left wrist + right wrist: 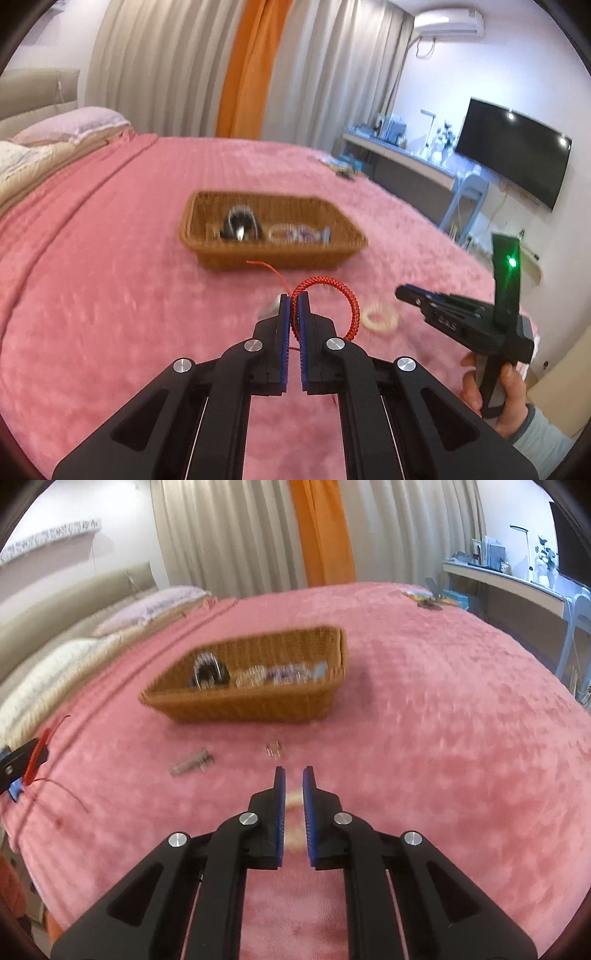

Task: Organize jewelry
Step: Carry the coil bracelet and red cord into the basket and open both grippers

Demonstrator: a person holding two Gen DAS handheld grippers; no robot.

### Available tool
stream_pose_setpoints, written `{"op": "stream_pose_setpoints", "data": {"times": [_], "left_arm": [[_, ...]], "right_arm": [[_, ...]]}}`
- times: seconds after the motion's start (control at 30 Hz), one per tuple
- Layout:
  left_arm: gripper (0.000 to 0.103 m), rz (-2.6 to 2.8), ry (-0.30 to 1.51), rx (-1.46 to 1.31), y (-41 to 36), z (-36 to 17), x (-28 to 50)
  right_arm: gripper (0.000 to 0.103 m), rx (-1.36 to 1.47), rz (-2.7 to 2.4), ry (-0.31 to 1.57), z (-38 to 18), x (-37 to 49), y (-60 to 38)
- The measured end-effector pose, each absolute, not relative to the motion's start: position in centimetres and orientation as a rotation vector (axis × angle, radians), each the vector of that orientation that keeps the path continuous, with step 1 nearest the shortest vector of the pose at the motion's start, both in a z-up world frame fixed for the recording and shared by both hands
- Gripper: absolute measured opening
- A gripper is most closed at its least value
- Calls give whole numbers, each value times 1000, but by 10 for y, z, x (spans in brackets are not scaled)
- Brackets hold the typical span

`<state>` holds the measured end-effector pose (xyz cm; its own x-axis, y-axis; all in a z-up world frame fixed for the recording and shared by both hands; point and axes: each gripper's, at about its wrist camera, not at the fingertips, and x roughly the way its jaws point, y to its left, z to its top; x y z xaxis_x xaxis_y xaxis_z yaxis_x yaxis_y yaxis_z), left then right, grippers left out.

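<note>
Two grippers are seen above a pink bedspread. The left gripper is pinched on a red braided bracelet, which is held at the lower centre of the left wrist view with its loop arching to the right of the pads. A cream ring bracelet is seen on the bedspread just right of it. The right gripper is held with its jaws slightly parted around a blurred cream shape. A wicker basket, with blurred jewelry inside, is placed at mid-frame in both views. A small grey clip is laid below the basket in the right wrist view.
</note>
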<state>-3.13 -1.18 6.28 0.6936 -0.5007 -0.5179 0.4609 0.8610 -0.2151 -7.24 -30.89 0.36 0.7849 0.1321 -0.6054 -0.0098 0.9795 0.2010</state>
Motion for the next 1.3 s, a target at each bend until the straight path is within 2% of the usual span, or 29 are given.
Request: {"op": "stream_pose_setpoints", "data": {"times": [0.13,0.33,0.43,0.47,0.5,0.53,0.6,0.63,0.67,0.7,0.83,1.03,1.13,1.3], "left_arm": [[2,-535,573,-100,-7,77,-12],[2,-544,576,-102,-9,74,4],[2,-551,583,-102,-11,67,5],[2,-555,589,-104,-11,64,5],[2,-557,593,-105,-11,62,6],[2,-559,597,-103,-11,60,7],[2,-561,607,-99,-12,56,10],[2,-562,609,-97,-13,55,11],[2,-562,611,-95,-14,53,13],[2,-563,613,-94,-14,53,15],[2,-569,608,-85,-16,52,23],[2,-583,550,-71,-27,81,53],[2,-596,490,-67,-38,103,74],[2,-586,450,-138,-53,110,124]], "right_arm": [[5,180,103,657,21,-67,-306],[5,175,104,712,14,-62,-314],[20,209,121,787,-4,-58,-320],[32,206,119,798,-9,-58,-321],[39,190,107,810,-15,-58,-321],[39,173,93,818,-20,-59,-321],[39,147,82,837,-29,-57,-318],[35,123,70,869,-36,-53,-315],[21,109,68,889,-41,-49,-313],[12,92,75,913,-47,-45,-309],[9,0,99,905,-43,-46,-290],[9,63,141,740,25,-37,-295],[9,65,122,660,59,-12,-295],[9,103,63,620,69,47,-300]]}}
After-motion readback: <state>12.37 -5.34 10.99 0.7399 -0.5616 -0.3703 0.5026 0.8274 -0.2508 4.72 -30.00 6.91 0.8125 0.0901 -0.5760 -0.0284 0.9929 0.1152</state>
